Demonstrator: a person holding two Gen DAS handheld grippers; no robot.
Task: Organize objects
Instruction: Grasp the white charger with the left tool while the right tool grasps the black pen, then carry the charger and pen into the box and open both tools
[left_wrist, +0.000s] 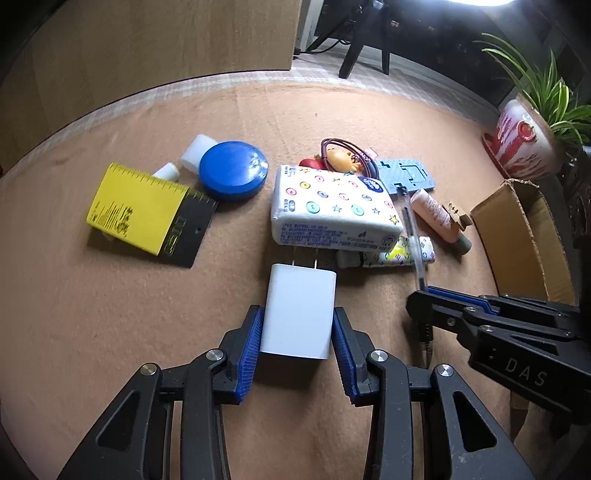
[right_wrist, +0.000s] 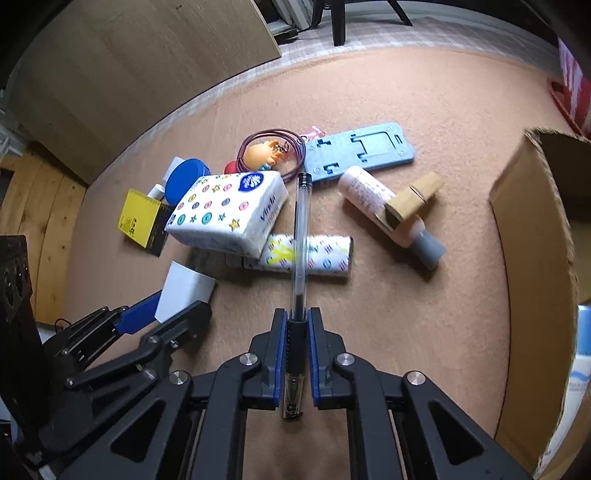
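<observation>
Charger (left_wrist: 298, 314) lies before tissue pack (left_wrist: 332, 205) — cardboard box (left_wrist: 524, 243) far right.

Tan felt surface (left_wrist: 332, 110) underfoot; wood panel (left_wrist: 166, 37) at 11 o'clock; dark chair legs (left_wrist: 365, 55) at 12; potted plant (left_wrist: 535, 122) at 2; checked floor (right_wrist: 424, 33) beyond.

The left claw (left_wrist: 297, 328) points steeply down at the counter (left_wrist: 110, 314), its blue pads (left_wrist: 249, 354) closed against the two flanks of a white charger (left_wrist: 299, 317). The right claw (right_wrist: 295, 332) points down at much the same slant, jaws squeezed onto the black grip of a pen (right_wrist: 301, 236). The claws sit near each other, side by side; in the right wrist view the left one's far pad seems to touch the charger, though blur hides the contact.
</observation>
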